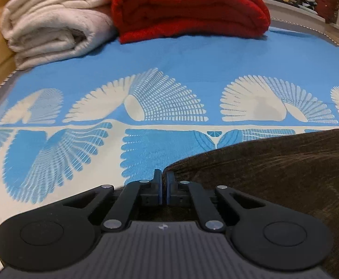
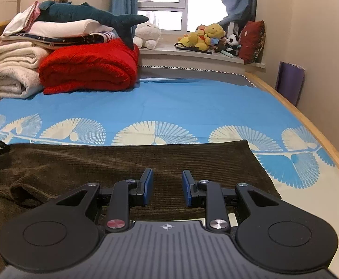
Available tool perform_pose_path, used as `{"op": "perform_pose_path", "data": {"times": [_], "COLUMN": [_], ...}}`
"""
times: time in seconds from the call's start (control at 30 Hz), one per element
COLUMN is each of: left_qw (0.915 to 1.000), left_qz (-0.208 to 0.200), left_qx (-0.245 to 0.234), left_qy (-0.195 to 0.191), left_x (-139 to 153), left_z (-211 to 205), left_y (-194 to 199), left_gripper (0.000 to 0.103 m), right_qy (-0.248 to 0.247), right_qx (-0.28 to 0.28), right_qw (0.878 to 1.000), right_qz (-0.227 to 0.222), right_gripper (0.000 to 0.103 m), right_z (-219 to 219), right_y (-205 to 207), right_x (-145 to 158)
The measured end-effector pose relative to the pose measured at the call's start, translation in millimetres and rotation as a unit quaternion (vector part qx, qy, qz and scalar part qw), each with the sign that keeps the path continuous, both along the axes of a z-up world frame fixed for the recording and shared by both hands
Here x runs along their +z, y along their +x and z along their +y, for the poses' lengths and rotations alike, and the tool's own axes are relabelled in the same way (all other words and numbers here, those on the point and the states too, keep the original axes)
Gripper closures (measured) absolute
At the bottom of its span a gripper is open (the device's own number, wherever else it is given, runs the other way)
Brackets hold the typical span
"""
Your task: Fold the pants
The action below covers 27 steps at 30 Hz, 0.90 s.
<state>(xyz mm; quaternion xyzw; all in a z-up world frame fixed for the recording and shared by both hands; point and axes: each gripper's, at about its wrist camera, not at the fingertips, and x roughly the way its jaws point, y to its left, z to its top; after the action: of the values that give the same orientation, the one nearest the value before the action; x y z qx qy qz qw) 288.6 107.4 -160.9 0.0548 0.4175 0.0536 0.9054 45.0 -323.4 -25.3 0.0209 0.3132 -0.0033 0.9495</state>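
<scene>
The brown corduroy pants (image 2: pixel 127 162) lie spread flat across the near half of the bed, ribbed cloth running side to side, with one squared end reaching toward three o'clock and a rumpled fold at about eight o'clock in the right wrist view. In the left wrist view the same pants fill the lower right, their rounded edge curving up from the fingertips toward two o'clock.

The left gripper (image 1: pixel 164 181) has its blue-padded jaws drawn nearly together right at that edge of the cloth; whether a pinch of corduroy sits between the pads I cannot tell, as the gap is dark and narrow. The right gripper (image 2: pixel 167 186) hangs over the pants with its jaws partly apart, the ribbed fabric visible in the gap and nothing pressed by the pads.

Under the pants lies a blue bedsheet (image 2: pixel 181 102) printed with cream fan shapes, on a bed with a wooden frame (image 2: pixel 309 121). At eleven o'clock a folded red blanket (image 2: pixel 88 69) sits beside a rolled cream blanket (image 2: pixel 11 72), with more folded linens and a plush shark (image 2: pixel 88 15) stacked on top. At one o'clock, plush toys (image 2: pixel 206 37) and a red cushion (image 2: pixel 252 40) crowd the window sill.
</scene>
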Motion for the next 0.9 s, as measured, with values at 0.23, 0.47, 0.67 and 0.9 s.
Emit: {"op": "perform_pose_path", "data": {"times": [0.23, 0.47, 0.67, 0.9], "left_qw": [0.9991, 0.9933, 0.9752, 0.9167], "left_qz": [-0.02, -0.009, 0.105, 0.184], "left_qx": [-0.035, -0.088, -0.104, 0.001], "left_qy": [0.007, -0.075, -0.165, -0.355], "left_x": [70, 92, 49, 25], "left_z": [-20, -17, 7, 60], "left_y": [-70, -200, -219, -205], "left_gripper": [0.101, 0.101, 0.093, 0.063], "right_qy": [-0.006, 0.001, -0.013, -0.005], "right_qx": [0.0, 0.002, 0.003, -0.012], "right_qw": [1.0, 1.0, 1.0, 1.0], "right_qz": [-0.005, -0.012, -0.002, 0.013], "right_gripper": [0.074, 0.074, 0.074, 0.074], "right_z": [9, 14, 19, 19], "right_y": [-1, -17, -34, -32], "right_x": [4, 10, 9, 7]}}
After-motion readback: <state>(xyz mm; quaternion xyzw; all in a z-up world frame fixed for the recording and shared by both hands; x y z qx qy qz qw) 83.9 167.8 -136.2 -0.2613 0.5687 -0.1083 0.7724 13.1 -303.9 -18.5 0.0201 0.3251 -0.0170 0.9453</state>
